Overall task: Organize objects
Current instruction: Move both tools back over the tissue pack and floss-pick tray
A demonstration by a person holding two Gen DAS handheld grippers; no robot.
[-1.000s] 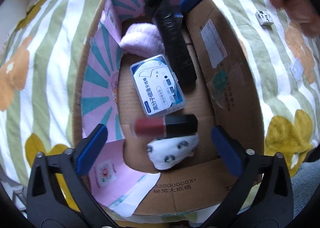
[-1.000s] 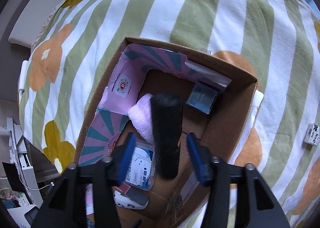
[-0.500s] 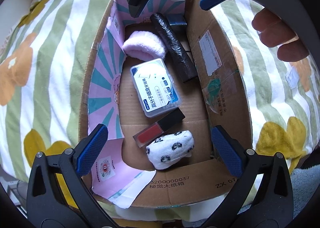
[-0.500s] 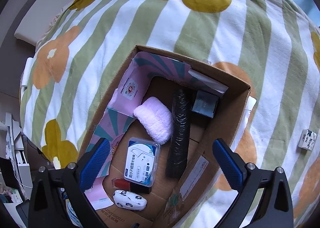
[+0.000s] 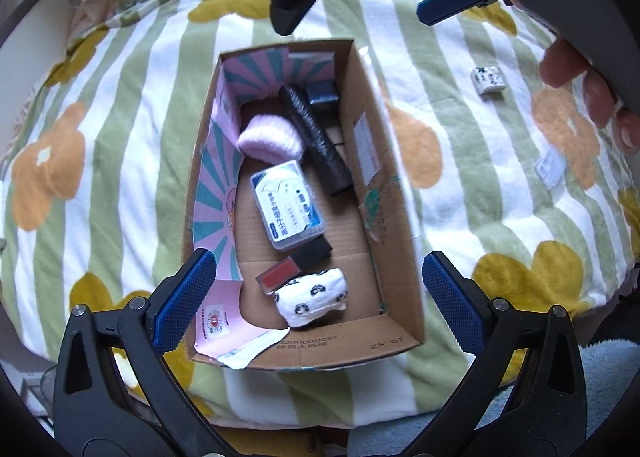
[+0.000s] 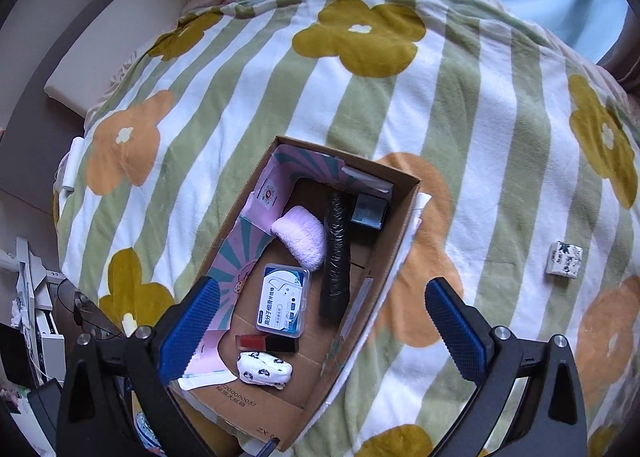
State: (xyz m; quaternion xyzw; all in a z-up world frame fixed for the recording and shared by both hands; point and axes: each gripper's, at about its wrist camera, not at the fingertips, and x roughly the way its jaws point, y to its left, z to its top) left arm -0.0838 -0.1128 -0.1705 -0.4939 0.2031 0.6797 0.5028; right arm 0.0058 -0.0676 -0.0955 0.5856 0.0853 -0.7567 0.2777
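Note:
A cardboard box [image 5: 396,241] [image 6: 394,257] lies on a flower-patterned blanket. Inside it rest a black roll [image 5: 316,141] [image 6: 337,257], a pink cloth [image 5: 268,139] [image 6: 302,235], a clear floss case [image 5: 288,205] [image 6: 284,301], a red and black lipstick [image 5: 294,265] [image 6: 266,343], a white patterned sock [image 5: 310,297] [image 6: 264,369] and a small dark box [image 5: 322,93] [image 6: 369,212]. My left gripper [image 5: 318,297] hangs open above the box's near end, holding nothing. My right gripper [image 6: 320,321] is open and empty, high over the box; in the left wrist view one of its blue fingertips [image 5: 454,5] shows at the top.
A small white patterned packet [image 5: 488,81] [image 6: 564,259] lies on the blanket to the right of the box. A clear wrapper [image 5: 550,168] sits further right. A hand [image 5: 592,97] grips the right tool. A desk and floor clutter [image 6: 32,317] show past the bed's left edge.
The right gripper let go of the black roll, which now lies in the box, then opened wide and rose. Both grippers pulled back upward from the box.

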